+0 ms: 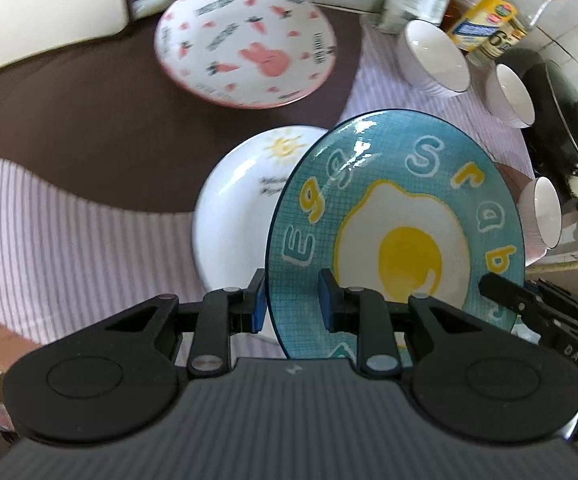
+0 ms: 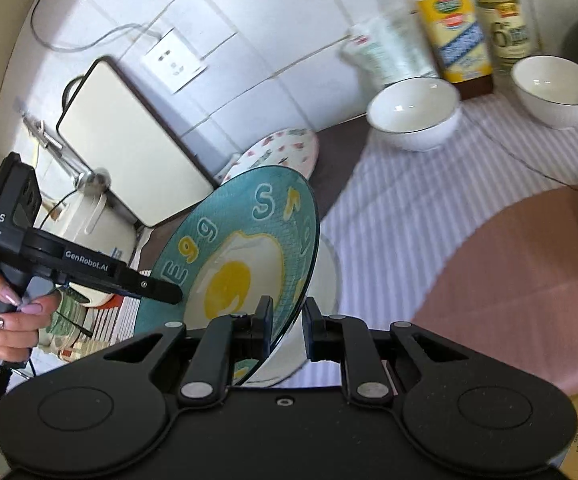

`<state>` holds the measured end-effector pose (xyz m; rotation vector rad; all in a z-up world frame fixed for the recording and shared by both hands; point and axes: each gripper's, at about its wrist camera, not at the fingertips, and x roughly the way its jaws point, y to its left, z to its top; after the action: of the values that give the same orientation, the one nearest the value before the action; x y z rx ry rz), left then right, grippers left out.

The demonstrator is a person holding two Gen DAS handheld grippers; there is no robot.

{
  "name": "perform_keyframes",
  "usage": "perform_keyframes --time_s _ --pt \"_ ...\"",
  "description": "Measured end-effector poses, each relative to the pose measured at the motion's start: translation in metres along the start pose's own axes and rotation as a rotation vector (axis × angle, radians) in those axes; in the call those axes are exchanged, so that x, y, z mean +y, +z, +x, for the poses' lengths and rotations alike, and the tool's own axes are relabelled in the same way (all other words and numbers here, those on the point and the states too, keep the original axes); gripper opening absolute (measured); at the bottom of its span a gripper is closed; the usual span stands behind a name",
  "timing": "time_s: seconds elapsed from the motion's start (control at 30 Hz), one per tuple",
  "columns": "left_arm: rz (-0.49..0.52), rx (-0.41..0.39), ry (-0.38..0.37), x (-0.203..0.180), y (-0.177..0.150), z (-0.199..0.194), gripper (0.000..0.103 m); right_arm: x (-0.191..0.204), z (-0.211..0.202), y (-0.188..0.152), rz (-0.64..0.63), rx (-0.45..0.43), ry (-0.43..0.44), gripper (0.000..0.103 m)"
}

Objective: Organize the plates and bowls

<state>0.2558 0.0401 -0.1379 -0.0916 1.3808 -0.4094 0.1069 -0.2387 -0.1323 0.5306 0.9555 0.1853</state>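
While the blue egg plate [image 1: 397,216] is held tilted at the centre of both views, its rim is clamped at opposite edges by the left gripper [image 1: 293,300] and the right gripper [image 2: 287,328]. A white sun plate [image 1: 241,200] lies just behind it; a rabbit plate [image 1: 245,40] sits at upper centre, white bowls [image 2: 413,114] at upper right.

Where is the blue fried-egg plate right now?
The blue fried-egg plate is lifted and tilted, gripped at its rim by both the left gripper and right gripper, above the white sun plate.
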Motion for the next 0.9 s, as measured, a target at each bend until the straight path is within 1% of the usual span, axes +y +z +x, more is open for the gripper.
perform_keyframes --time_s 0.13,0.23,0.43,0.53,0.63,0.8,0.9 --pt "-0.035 0.006 0.001 0.024 -0.009 0.004 0.025 0.017 0.015 -0.003 0.027 0.02 -0.014 0.02" --pt "-0.05 0.01 -0.001 0.038 -0.01 0.013 0.025 0.025 0.03 -0.004 0.006 0.035 -0.038 0.02" --pt "-0.074 0.037 0.0 0.057 -0.012 0.036 0.025 0.023 0.061 -0.007 0.001 0.111 -0.063 0.02" --pt "-0.075 0.055 -0.005 0.06 -0.012 0.045 0.025 0.022 0.069 -0.011 0.023 0.122 -0.079 0.02" --pt "-0.047 0.067 -0.003 0.058 -0.011 0.049 0.025 0.019 0.073 -0.012 0.045 0.129 -0.098 0.02" --pt "-0.016 0.077 0.017 0.054 -0.005 0.056 0.025 0.017 0.082 -0.01 0.031 0.169 -0.127 0.02" --pt "-0.004 0.089 0.014 0.053 -0.005 0.061 0.025 0.014 0.086 -0.01 0.041 0.174 -0.135 0.02"
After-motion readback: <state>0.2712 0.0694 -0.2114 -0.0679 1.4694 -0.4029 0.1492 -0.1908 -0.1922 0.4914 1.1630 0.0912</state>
